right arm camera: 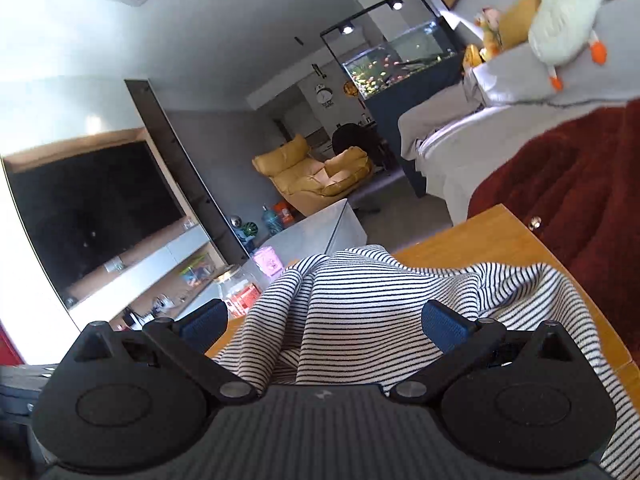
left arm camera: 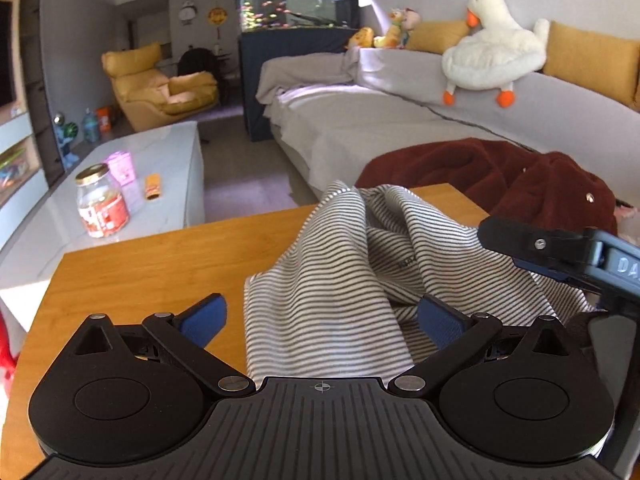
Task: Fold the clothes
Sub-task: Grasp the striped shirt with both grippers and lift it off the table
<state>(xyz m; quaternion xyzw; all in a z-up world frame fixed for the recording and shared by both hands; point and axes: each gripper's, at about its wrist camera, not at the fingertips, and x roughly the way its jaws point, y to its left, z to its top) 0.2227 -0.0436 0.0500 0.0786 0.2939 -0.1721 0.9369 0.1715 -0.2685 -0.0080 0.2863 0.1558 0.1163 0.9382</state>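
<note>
Grey sofa [left arm camera: 400,120] runs along the far side of the room w/ a white plush goose [left arm camera: 492,56] perched on its backrest; a dark red fleece garment [left arm camera: 520,176] is heaped on the seat, just past the table's far right corner. My wooden table [left arm camera: 152,272] sits in front of me, left half bare. The striped shirt [left arm camera: 352,264], thin black-on-white stripes, lies crumpled on the right half of the table, bunched up in folds, reaching from the near edge almost to the far edge; in the right wrist view the shirt [right arm camera: 360,304] spills over the table [right arm camera: 480,240] toward its right edge. My left claw [left arm camera: 320,320] is spread wide, blue pads [left arm camera: 204,316] apart, hovering at the near edge w/ the shirt's near hem between the fingers, nothing pinched. My right claw [right arm camera: 324,320] is likewise released, fingers wide, striped cloth lying between and under them; can't tell if the pads touch fabric. From the left wrist view my right claw's black body [left arm camera: 560,256] pokes in over the shirt's right side. Beyond the table's left edge, a low white coffee table [left arm camera: 160,168] carries a glass jar w/ red label [left arm camera: 100,204].
</note>
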